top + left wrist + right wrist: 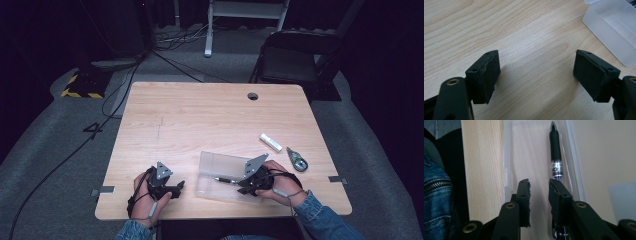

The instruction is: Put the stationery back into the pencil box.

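Pen [555, 152] in clear box [210, 167], near tabletop's front edge.
I see right gripper [539, 188] released, jaws parted beside pen; left gripper [536, 75] wide open over bare wood.

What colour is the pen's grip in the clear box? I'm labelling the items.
Black, on the pen; the right gripper view shows it best.

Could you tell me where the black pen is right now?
In the high view, the black pen lies inside the clear plastic box at the table's near edge, beside the right gripper.
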`<state>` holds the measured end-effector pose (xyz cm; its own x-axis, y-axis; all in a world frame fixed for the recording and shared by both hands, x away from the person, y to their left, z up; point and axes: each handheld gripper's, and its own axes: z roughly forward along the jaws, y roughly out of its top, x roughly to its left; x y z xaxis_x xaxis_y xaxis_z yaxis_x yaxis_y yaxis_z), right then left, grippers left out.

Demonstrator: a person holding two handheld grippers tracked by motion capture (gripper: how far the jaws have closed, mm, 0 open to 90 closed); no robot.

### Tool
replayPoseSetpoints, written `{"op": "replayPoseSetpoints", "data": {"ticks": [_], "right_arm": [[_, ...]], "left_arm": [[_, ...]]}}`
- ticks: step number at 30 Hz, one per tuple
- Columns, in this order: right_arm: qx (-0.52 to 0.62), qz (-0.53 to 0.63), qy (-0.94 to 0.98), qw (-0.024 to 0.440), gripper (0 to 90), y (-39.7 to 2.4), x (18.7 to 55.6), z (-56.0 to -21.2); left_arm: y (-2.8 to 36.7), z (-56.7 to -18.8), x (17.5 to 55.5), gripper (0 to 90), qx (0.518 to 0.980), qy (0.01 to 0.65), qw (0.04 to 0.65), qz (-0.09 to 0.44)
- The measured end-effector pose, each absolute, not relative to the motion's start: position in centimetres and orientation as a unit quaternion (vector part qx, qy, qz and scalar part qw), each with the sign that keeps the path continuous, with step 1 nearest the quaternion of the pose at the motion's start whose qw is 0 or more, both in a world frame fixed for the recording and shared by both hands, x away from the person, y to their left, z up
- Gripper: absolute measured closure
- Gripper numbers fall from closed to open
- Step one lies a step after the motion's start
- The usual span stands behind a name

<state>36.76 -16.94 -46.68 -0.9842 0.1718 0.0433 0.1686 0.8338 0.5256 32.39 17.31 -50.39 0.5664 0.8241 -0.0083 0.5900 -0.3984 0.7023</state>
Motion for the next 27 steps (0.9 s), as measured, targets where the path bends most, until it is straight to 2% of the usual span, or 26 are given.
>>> {"op": "replayPoseSetpoints", "data": {"ticks": [8,15,27], "right_arm": [[0.09,0.258,0.962,0.007,66.8,-16.7,36.8,-47.3],[0.093,0.259,0.961,0.006,66.7,-16.9,36.8,-47.1],[0.112,0.303,0.946,0.01,62.5,-17.7,36.8,-44.9]], "left_arm": [[17.3,-50.4,32.4,22.2,0.818,0.432,0.337,0.173],[17.3,-50.4,32.4,22.2,0.819,0.431,0.337,0.173],[17.3,-50.4,32.4,22.0,0.817,0.435,0.339,0.169]]}}
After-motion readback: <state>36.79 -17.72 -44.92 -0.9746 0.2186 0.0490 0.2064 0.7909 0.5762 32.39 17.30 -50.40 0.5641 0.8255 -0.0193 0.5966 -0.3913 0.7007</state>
